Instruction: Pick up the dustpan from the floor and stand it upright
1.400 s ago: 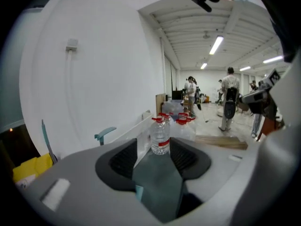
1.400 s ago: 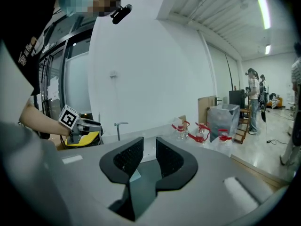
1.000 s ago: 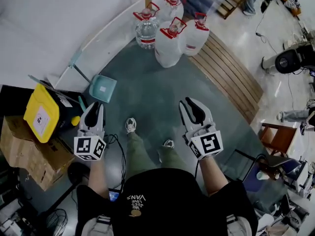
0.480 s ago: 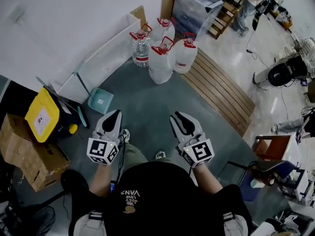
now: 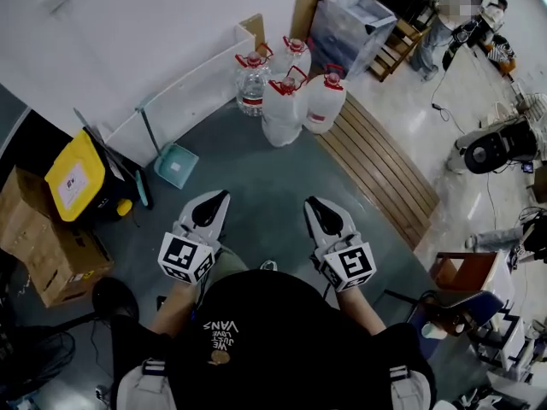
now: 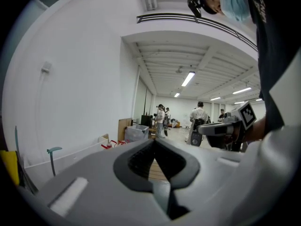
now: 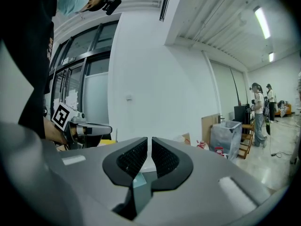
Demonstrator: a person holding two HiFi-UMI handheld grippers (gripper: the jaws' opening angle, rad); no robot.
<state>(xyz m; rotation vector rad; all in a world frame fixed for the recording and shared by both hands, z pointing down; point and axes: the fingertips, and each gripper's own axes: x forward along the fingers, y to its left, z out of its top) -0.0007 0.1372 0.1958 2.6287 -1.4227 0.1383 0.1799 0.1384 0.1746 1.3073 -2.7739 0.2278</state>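
Two tongs, neither loaded: the left gripper (image 5: 220,197) is pressed fully together on nothing; the right gripper (image 5: 314,202) has just been closing and is left with a thin slit between its pads, nothing in it. Both are held near the body, well apart from the yellow bin (image 5: 75,178). The teal dustpan (image 5: 175,164) is found just beside the yellow bin, on the side toward the water jugs (image 5: 286,101), pan down and long handle up, so the stand-up step is judged done or nearly so. Handling, as judged: thin moulded plastic, light and stiff, easily tipped because of the long pole. A grip is best taken on the pole around mid-height. The round, smooth shaft could swivel between the pads, so it should be squeezed square-on. The handle is probably leaned on the white board (image 5: 184,92) past the yellow bin, but the contact is not resolved from the head view. In the left gripper view only the handle top (image 6: 53,150) is shown; the pan is cut off by the gripper's own body.
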